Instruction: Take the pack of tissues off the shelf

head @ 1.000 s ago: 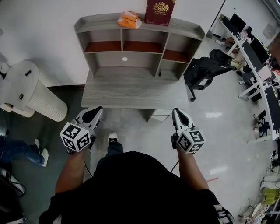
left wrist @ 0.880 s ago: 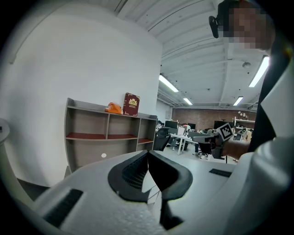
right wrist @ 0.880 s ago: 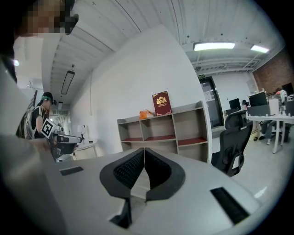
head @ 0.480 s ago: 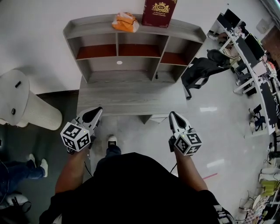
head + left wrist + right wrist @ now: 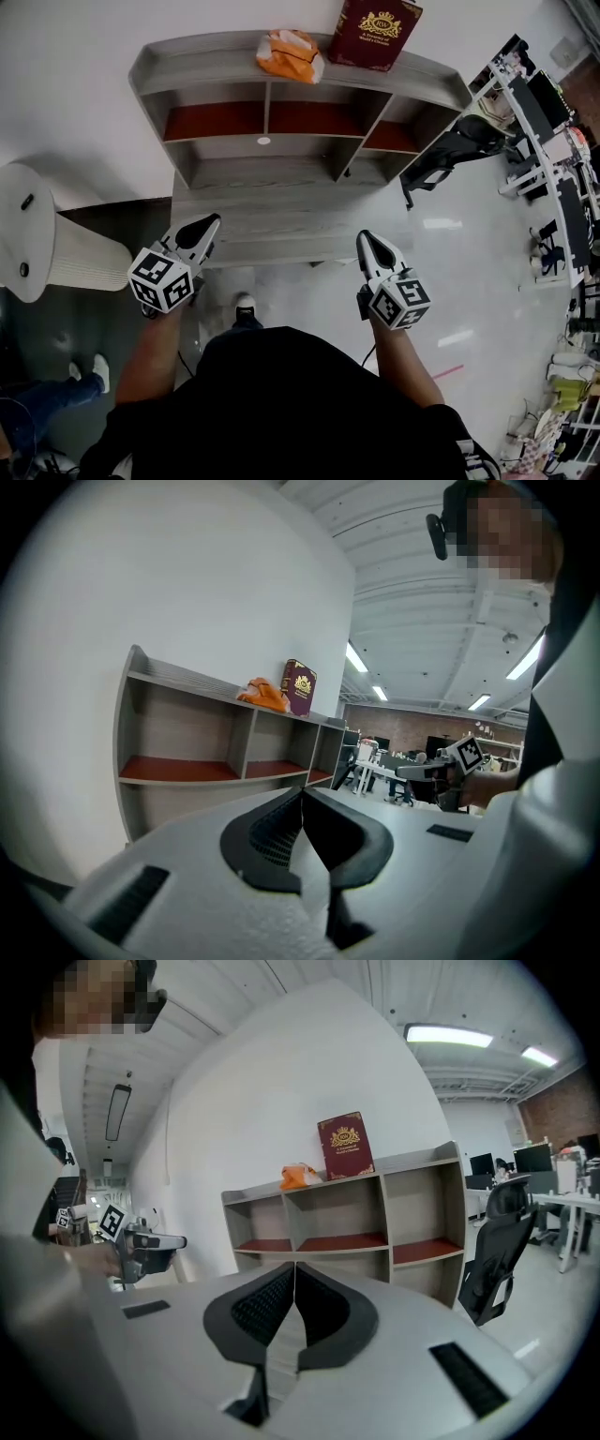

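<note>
In the head view the pack of tissues (image 5: 291, 54) is seen atop the shelf (image 5: 187, 66), just beside a red box (image 5: 377, 34), with the left claw (image 5: 207, 223) and right claw (image 5: 367, 238) held well short of it. In the left gripper view the jaws are seen pressed together, empty. In the right gripper view the same is seen, presumably because the reach is not yet begun.

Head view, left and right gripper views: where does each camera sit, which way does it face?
Head view: on the person's head, looking steeply down at the shelf and desk; torso, forearms, left gripper and right gripper show.
Left gripper view: on the left gripper, along its shut jaws, toward the shelf; right gripper at far right.
Right gripper view: on the right gripper, along its shut jaws, toward the shelf; left gripper at left.
Shared: all three see the pack of tissues on the shelf top.
</note>
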Available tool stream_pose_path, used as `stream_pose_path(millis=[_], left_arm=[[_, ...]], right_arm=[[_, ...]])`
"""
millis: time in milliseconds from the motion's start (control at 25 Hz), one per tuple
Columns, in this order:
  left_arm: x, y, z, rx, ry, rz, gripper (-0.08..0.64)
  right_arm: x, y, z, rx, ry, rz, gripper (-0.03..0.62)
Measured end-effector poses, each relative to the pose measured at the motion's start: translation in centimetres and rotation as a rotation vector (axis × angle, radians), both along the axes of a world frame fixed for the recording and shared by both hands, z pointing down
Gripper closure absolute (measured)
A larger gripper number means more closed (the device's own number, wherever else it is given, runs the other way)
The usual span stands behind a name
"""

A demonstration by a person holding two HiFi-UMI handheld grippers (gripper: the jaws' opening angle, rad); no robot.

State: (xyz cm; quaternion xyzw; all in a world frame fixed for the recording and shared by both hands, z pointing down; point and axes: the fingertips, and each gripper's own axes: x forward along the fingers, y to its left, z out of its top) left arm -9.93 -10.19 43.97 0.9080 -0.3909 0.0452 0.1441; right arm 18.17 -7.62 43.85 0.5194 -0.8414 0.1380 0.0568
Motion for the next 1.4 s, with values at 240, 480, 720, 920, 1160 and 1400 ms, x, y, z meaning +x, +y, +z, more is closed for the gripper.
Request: stream_pose_path(millis=[240,480,720,920,1160,1400], left_arm=[[-2.7,-4.5,-0.5,0.005,0.017,0.039,0.543],[-5.8,-7.6,-0.3,-0.001,0.028,0.075,0.543],[-7.4,-9.7,-0.8,0.023,0.032,0.132,0.542],[-8.6,-10.5,-1.0,0.03,0.046,0.13,0.543],[-9.8,-10.9,-1.6,0.041,0.036,0.1,0.543],[-10.5,-10.7,-3.3,0.08,0.032,0.019,0.542]], right_arm=[[-3.7,-3.6,-1.4,0.019,0.021,0.018,0.578],[-6.6,-6.1,-3.0,0.039,0.028,0.053,0.578],[-9.3,-8.3,-4.2,0.072,0.052,0.071,0.578],[-10.8,-9.2,-5.4,0.111,0.089,0.062,0.578],[-10.9,-10.5,-6.7,0.152,0.11,0.048,0.578],[-10.9,-12.1,-8.9,0.241,0.153,-0.035,0.506]])
